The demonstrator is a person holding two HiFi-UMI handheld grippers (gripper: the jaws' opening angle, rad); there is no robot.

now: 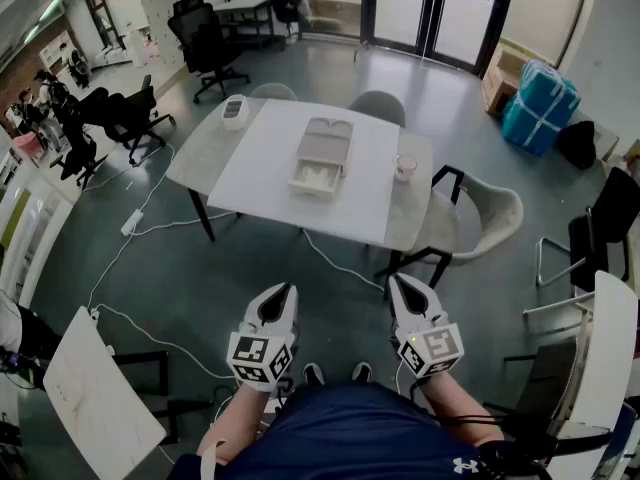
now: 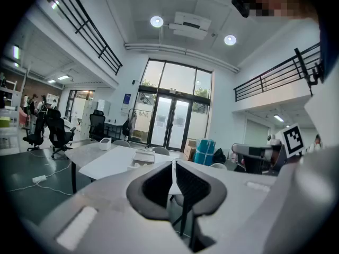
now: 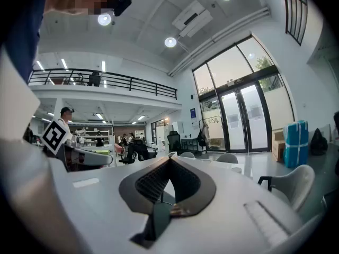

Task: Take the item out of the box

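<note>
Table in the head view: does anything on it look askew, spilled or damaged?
Nothing stands out. The box sits near the middle of the table, the cup stands by the right edge, and no spill shows. The only untidy thing is the white cable trailing over the floor.
</note>
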